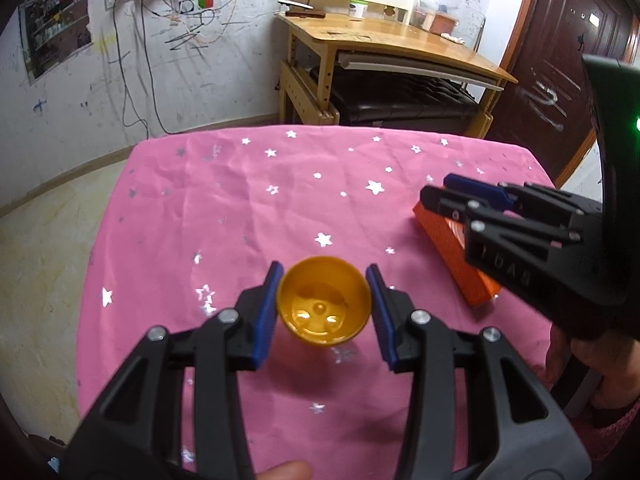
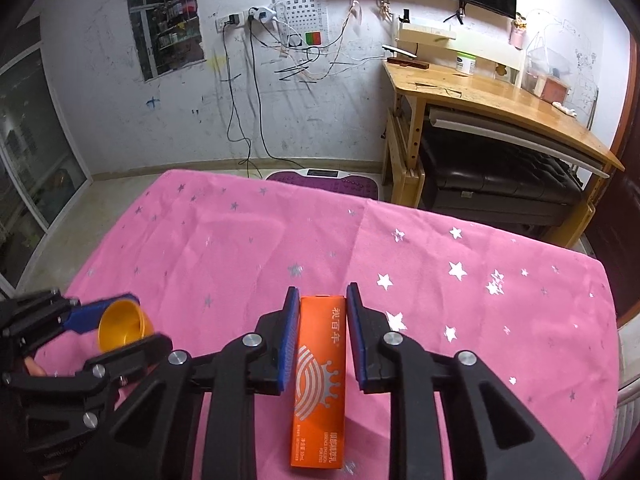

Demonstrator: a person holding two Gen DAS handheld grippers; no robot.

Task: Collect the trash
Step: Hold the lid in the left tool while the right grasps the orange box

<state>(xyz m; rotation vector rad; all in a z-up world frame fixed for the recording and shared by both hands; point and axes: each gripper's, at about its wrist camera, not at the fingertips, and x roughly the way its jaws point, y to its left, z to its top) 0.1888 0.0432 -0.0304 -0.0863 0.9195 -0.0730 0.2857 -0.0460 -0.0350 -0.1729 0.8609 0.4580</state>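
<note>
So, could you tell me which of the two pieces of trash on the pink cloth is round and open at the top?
The yellow cup between the left gripper's fingers; the orange box is flat, rectangular and closed.

Left gripper (image 1: 324, 286) and right gripper (image 2: 323, 295), both jaws apart.

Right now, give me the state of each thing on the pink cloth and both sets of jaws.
Yellow cup: tilted, mouth facing the left camera, between the left jaws.
Orange box: flat on the cloth, between the right jaws.
Left gripper: open, straddling the cup.
Right gripper: open, straddling the box.
</note>
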